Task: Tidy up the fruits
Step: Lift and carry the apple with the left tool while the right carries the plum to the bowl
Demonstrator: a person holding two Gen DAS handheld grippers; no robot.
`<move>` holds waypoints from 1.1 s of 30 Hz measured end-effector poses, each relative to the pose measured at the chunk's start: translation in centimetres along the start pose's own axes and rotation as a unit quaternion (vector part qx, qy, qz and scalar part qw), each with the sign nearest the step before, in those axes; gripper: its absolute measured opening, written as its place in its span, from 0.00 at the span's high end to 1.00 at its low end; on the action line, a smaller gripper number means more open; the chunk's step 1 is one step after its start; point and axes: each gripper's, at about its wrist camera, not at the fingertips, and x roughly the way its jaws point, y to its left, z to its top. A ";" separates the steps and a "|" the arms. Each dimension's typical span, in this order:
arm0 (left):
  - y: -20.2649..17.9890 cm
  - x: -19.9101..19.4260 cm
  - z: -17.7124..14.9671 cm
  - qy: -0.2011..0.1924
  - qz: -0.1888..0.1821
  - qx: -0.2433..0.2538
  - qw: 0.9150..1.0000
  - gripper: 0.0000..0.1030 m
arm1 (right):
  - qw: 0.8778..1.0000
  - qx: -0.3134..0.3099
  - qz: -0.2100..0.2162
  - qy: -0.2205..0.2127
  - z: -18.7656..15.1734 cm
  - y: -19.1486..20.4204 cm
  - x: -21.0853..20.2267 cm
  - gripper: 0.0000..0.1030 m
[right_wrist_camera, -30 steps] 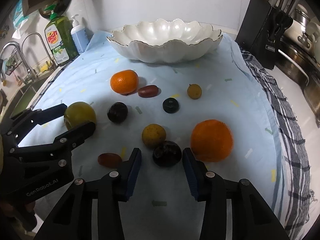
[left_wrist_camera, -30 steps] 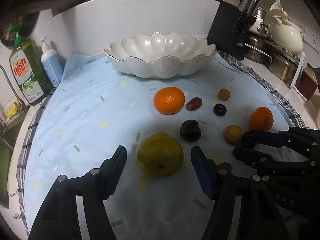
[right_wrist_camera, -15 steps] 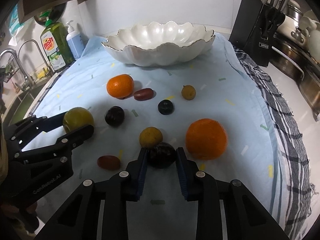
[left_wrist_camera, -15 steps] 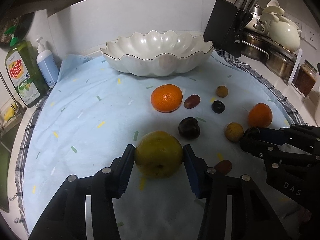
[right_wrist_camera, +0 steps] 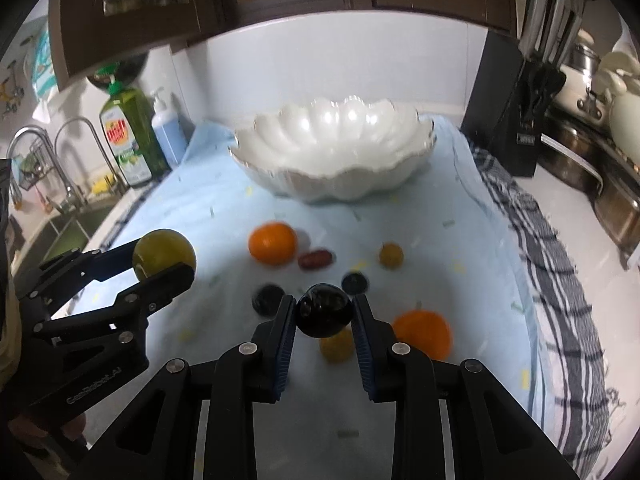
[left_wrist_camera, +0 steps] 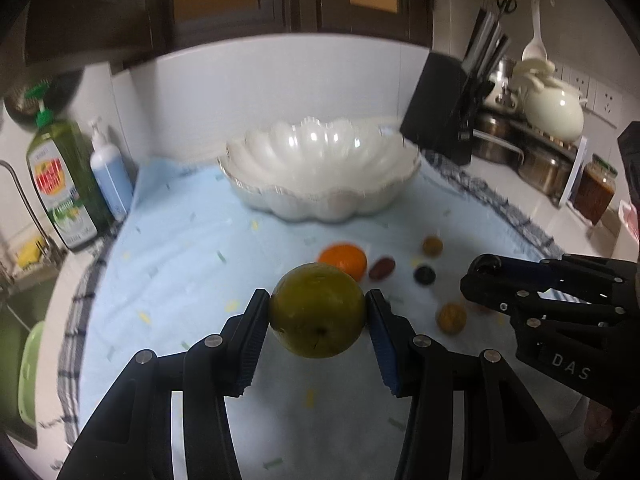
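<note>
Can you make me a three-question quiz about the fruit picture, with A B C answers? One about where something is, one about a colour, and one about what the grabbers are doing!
1. Where is the white bowl?
A. behind the loose fruit
B. on the stove
C. in the sink

2. What colour is the fruit in the right gripper?
A. orange
B. dark, nearly black
C. white

3. What is the left gripper doing?
A. lying open on the cloth
B. gripping the bowl
C. clamping a yellow-green fruit

Answers: 1 A, it sits on the blue cloth beyond the fruit. 2 B, a dark plum sits between its pads. 3 C, both pads press the fruit's sides.
</note>
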 end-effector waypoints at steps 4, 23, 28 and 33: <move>0.7 -0.7 1.6 -0.024 -0.001 -0.006 1.000 0.53 | 1.000 0.000 0.005 -0.024 1.5 0.4 -0.5 0.71; 2.3 -0.1 9.4 -0.121 0.004 -0.002 0.993 0.53 | 0.995 -0.020 0.001 -0.099 11.0 -0.5 0.6 0.71; 2.5 2.0 11.7 -0.129 0.011 -0.007 0.992 0.53 | 0.995 -0.021 0.006 -0.099 13.7 -1.5 2.4 0.71; 2.8 4.9 14.0 -0.118 0.020 0.002 0.993 0.53 | 0.995 -0.029 0.008 -0.094 16.7 -2.2 5.2 0.71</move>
